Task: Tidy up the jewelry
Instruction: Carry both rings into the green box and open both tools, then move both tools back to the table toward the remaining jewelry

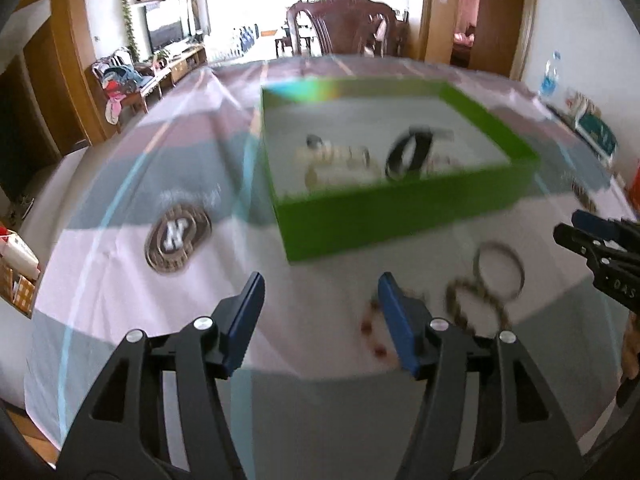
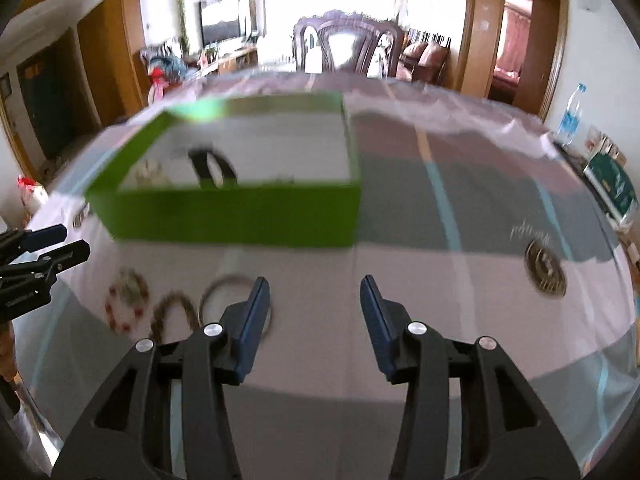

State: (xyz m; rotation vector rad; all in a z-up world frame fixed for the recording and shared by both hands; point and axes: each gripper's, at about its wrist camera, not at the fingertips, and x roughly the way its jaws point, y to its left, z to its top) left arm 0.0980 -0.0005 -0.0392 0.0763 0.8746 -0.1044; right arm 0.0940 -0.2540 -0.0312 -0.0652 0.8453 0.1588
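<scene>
Left claw (image 1: 322, 312), right claw (image 2: 314, 312): spread, empty, above table (image 2: 400, 280).

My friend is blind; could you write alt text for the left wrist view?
An open, empty left gripper hovers over a cloth-covered table, facing a green box holding blurred jewelry. Three bracelets lie before it: thin ring, chain, red-beaded.

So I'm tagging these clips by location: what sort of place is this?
Most likely a home, at a dining table open to a living room: a television on a low cabinet, a carved wooden chair at the far side, and doorways to other rooms.
</scene>
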